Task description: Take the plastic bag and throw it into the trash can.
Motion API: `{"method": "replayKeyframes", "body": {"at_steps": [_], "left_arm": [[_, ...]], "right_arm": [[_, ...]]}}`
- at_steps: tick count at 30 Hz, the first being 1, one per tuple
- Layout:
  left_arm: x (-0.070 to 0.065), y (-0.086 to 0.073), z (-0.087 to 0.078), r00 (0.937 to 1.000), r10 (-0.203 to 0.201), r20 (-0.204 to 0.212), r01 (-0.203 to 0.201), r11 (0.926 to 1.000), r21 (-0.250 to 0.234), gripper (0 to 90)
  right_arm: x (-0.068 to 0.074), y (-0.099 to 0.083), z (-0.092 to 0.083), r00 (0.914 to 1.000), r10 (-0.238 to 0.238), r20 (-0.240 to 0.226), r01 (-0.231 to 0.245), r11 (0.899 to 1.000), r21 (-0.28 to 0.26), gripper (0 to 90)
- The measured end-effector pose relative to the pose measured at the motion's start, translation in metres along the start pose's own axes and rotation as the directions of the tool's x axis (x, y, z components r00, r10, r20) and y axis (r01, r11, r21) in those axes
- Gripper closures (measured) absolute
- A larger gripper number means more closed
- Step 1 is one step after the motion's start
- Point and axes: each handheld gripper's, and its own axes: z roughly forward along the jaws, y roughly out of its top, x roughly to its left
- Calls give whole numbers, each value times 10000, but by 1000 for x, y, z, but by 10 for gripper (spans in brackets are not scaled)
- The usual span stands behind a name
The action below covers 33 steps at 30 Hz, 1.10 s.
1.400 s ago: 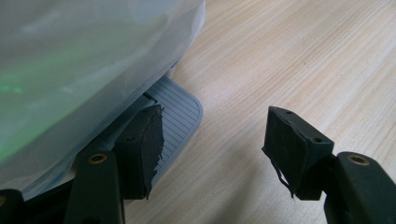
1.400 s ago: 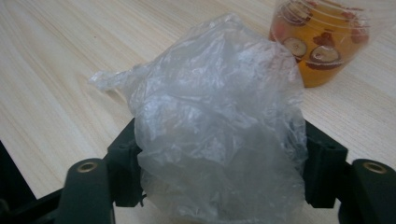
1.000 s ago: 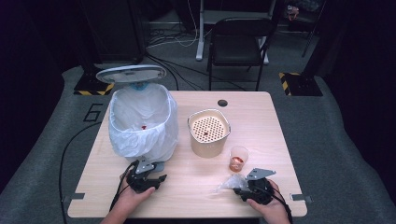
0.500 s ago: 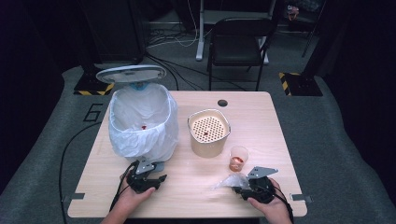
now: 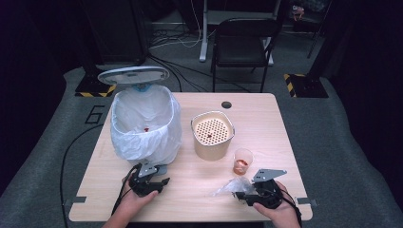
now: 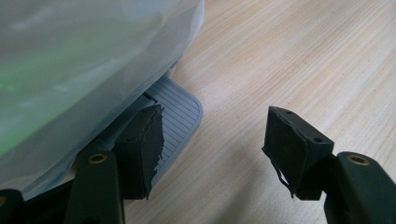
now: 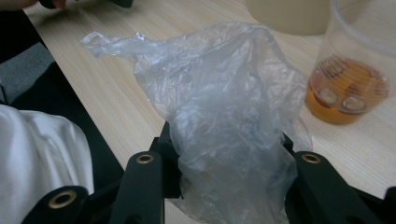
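Note:
A crumpled clear plastic bag hangs off the front right of the table, and my right gripper is shut on it. In the right gripper view the bag bulges up between the two black jaws and hides the pads of my right gripper. My left gripper rests at the front left, just before the bin. Its jaws stand open with nothing between them, seen as my left gripper over bare wood beside the bin's grey ribbed pedal.
The bin has a white liner and a raised lid. A beige container with a perforated top stands mid-table. A clear cup with orange liquid stands close to the bag, also seen as the cup. A chair stands behind the table.
My right gripper has risen a little with the plastic bag in it. The left gripper has stayed where it was.

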Motion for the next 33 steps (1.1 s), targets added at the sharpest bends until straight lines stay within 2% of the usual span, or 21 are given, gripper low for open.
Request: {"method": "replayKeyframes", "body": {"at_steps": [3, 6, 12, 16, 21, 33], "left_arm": [[0, 0, 0, 10000, -9, 10, 9, 10000, 18, 374], [0, 0, 0, 10000, 1, -8, -1, 10000, 9, 373], [-1, 0, 1, 10000, -93, 12, 93, 9998, -196, 374], [-2, -1, 1, 10000, -97, -15, 97, 9999, -126, 373], [-1, -1, 1, 9999, -100, -16, 99, 9998, -162, 373], [0, -1, 1, 9998, -173, 19, 174, 9995, -261, 373]], "right_arm": [[4, 7, -7, 9999, 6, 121, -6, 10000, -19, 610], [5, 13, -13, 9997, -207, 95, 207, 9998, -71, 611], [7, 24, -23, 9998, -166, -77, 164, 9996, -251, 611], [8, 33, -29, 9994, -302, -149, 298, 9992, -268, 610], [12, 44, -35, 9987, -433, -271, 429, 9990, -139, 610], [24, 69, -44, 9957, -747, -547, 737, 9971, -209, 609]]}}
